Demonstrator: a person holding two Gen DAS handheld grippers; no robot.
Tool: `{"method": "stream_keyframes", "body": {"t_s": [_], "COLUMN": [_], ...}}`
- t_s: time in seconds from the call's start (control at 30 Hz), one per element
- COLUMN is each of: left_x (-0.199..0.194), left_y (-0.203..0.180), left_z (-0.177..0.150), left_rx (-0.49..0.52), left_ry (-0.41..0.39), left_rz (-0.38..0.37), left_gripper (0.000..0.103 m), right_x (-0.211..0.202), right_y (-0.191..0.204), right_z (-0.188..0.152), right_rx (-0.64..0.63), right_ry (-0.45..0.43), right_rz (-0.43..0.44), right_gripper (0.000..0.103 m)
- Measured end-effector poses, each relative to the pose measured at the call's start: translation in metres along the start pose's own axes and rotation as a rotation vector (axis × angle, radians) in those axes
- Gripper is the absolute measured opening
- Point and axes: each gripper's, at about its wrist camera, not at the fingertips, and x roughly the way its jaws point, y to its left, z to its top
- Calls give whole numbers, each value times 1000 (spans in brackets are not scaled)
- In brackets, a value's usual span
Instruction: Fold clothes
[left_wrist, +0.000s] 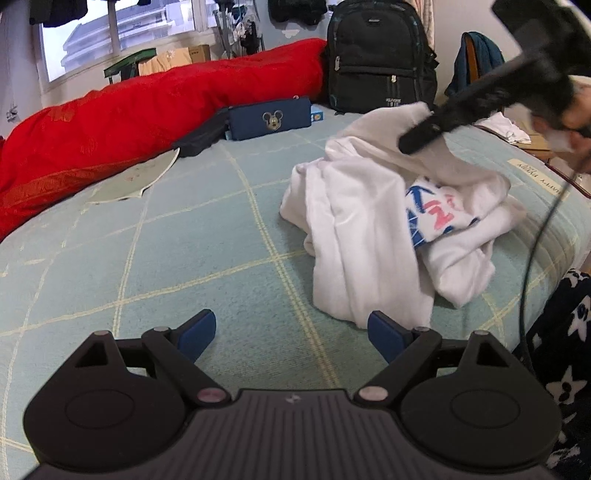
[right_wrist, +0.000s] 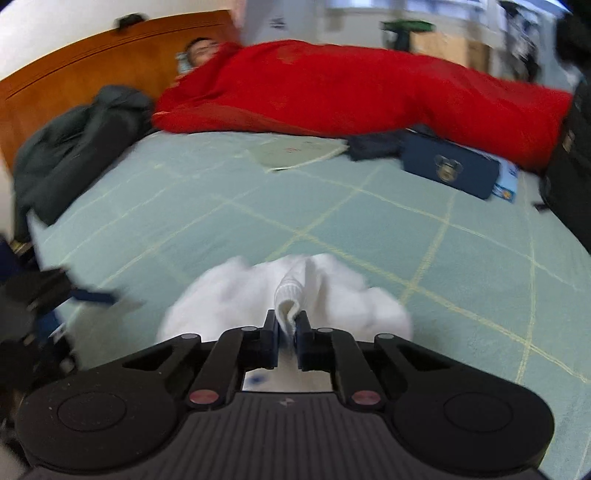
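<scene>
Clearly the white sweatshirt (left_wrist: 373, 229) is the thing to watch: it lies in a loose, rumpled heap on the pale green checked bedspread (left_wrist: 166, 258), its blue and pink print half buried in the folds, well on the near side of the red quilt (left_wrist: 147, 110). The right gripper (right_wrist: 286, 325) has its jaws pinched tight on a ribbed edge of the sweatshirt, apparently a cuff or hem, and lifts that part above the heap. The left gripper (left_wrist: 291, 328) is spread wide and holds nothing, hovering over bare bedspread just beside the sweatshirt's nearest hanging fold. The grip takes only a narrow bite of ribbing, so a quick pull could slip the cloth free or drag the whole heap across the bedspread instead of opening it out. With only one point held, the body may twist and keep its layers tangled, so any fold would set crooked. A dark cable (left_wrist: 528, 266) hangs just beside the sweatshirt and could snag it.
</scene>
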Motion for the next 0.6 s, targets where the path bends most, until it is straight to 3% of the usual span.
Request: {"method": "stream_keyframes", "body": {"t_s": [0.23, 0.4, 0.6], "left_x": [-15, -20, -14], "left_y": [-12, -24, -37], "left_z": [5, 8, 18], "left_rx": [40, 116, 246], "left_ry": [-42, -77, -117], "left_rz": [4, 25, 52], "left_gripper": [89, 89, 87], "right_x": [-32, -40, -67], "right_y": [59, 69, 66], "right_z": [-31, -51, -65], "right_rx": [-132, -139, -93], "right_ry": [26, 49, -14], "right_rz": [74, 76, 52], "right_gripper": [11, 13, 27]}}
